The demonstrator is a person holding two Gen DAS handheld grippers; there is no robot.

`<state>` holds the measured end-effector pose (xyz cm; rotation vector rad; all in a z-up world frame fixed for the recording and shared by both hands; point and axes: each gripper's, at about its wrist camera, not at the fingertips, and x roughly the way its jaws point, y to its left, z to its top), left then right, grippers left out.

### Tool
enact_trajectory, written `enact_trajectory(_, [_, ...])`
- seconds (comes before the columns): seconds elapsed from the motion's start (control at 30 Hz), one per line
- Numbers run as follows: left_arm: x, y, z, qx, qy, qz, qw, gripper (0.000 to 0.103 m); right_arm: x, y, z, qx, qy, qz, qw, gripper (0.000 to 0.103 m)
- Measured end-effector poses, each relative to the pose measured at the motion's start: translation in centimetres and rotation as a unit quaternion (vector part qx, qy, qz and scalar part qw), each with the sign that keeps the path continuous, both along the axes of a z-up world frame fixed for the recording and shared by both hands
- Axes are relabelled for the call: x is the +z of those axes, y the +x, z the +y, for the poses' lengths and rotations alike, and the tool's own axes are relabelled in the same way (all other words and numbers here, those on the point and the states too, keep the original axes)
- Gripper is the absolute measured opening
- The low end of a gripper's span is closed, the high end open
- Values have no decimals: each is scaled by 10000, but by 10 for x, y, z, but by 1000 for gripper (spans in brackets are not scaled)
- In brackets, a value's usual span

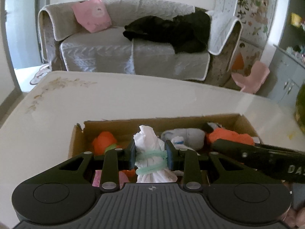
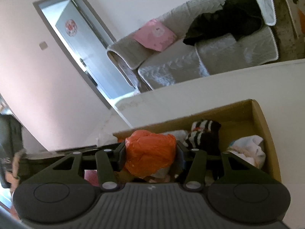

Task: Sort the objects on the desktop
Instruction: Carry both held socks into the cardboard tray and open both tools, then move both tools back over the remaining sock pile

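A grey-covered sofa (image 1: 124, 45) is filling the background beyond the worktop (image 1: 133, 99), with a pink cushion (image 1: 92, 14) and a black garment (image 1: 171, 30) lying on it. The worktop's far and left parts are lying bare around the cardboard box (image 1: 190, 119), which is sitting near its front edge, well back from the far rim. Inside the box, an orange bundle (image 1: 103, 141), a grey-white cloth item (image 1: 187, 136) and a black-and-white striped sock (image 2: 204, 131) are crowding together, with a white cloth (image 2: 249, 148) lying against the right wall.

The left gripper (image 1: 151, 157) is clamping a white bundle tied with a green band (image 1: 150, 145), holding it over the box. The right gripper (image 2: 150, 152) is clenching an orange plastic bag (image 2: 150, 148) above the box's near side; in the left wrist view its black body is reaching across from the right, showing the pale letters "DA".
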<state>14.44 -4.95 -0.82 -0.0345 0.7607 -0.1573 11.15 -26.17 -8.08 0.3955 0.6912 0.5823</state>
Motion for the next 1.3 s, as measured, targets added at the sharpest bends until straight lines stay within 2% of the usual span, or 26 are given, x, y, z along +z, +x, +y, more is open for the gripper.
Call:
enact_trajectory(0.23, [-8,0,-6,-31,158,43,9999,38,-1,-3,13,-27,-598,-129,9981,48])
enact_trajectory(0.43, [-11,-1,-5,-3,245,46,9997,40,-3,-9,27,-7,-1251,-425,9912,48])
enact_trajectory(0.5, [-11,-1,-4,0,257,49,9997,43,-3,-11,29,-4,-1393,-497,9890,48])
enact_trajectory(0.53, [-11,-1,-4,15,277,40,9996,47,-3,-10,32,-7,-1446,-529,9881,48])
enact_trajectory(0.57, [-12,-2,-3,58,303,40,9995,55,-4,-9,33,-7,-1503,-574,9870,49])
enact_trajectory(0.67, [-13,-3,-2,156,452,10,9989,64,-4,-7,33,4,-1559,-615,9859,52])
enact_trajectory(0.73, [-14,-4,1,155,389,44,9991,67,-3,-7,32,-3,-1543,-651,9859,56])
enact_trajectory(0.83, [-11,-7,6,194,313,10,9993,77,1,-9,29,-46,-1509,-753,9857,63])
enact_trajectory(0.9, [-7,-10,6,261,326,-74,9991,84,6,-13,29,-107,-1517,-872,9845,74])
enact_trajectory(0.93, [-6,-12,6,290,348,-128,9989,87,9,-15,28,-140,-1518,-950,9837,76])
enact_trajectory(1.3, [2,-37,-12,52,880,-478,9950,91,32,-46,16,-204,-1538,-1538,9758,80])
